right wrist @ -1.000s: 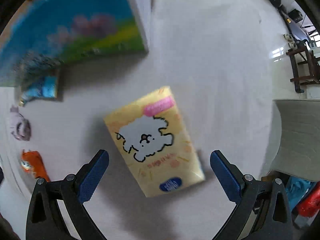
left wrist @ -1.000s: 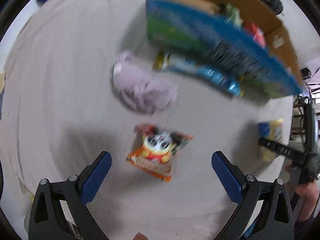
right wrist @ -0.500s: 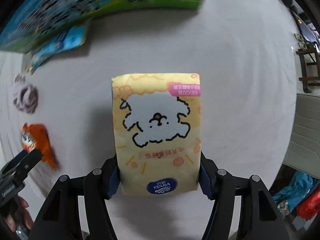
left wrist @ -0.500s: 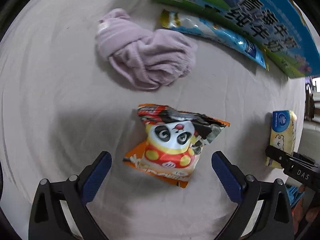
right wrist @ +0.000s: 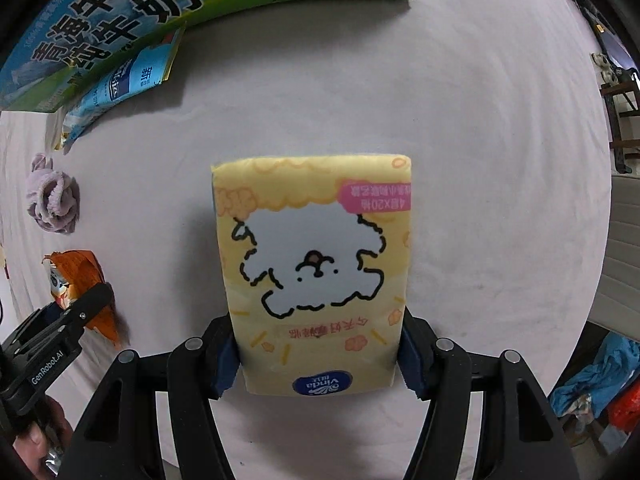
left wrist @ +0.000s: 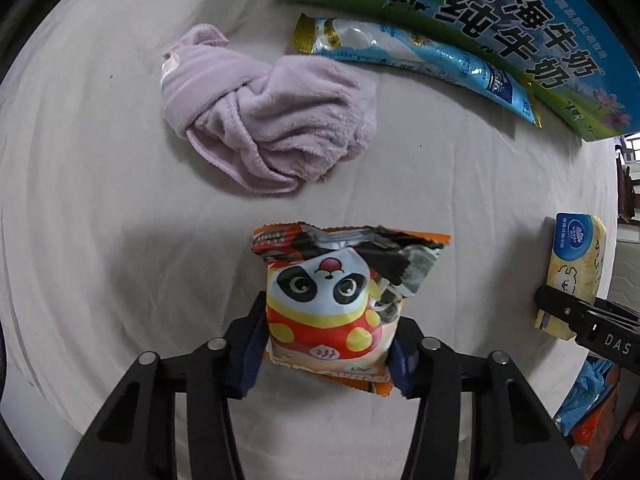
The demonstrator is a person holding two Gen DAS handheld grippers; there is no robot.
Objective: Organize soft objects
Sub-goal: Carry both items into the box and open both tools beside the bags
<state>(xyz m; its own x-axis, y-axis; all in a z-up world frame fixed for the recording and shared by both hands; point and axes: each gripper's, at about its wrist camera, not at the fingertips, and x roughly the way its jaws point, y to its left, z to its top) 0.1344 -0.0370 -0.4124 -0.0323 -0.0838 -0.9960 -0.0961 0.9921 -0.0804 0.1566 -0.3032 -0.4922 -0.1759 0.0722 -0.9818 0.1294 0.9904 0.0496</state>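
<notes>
Blue pads of my left gripper pinch the panda snack bag; my right gripper clamps the yellow Vinda tissue pack, marked "4层X20包". Beyond the snack bag: lilac towel, blue sachet, milk carton reading "纯牛奶".

The snack bag lies on the desk between the left tool pads. The towel lies behind it. The long pouch lies against the carton. The tissue pack lies well to the right.
</notes>
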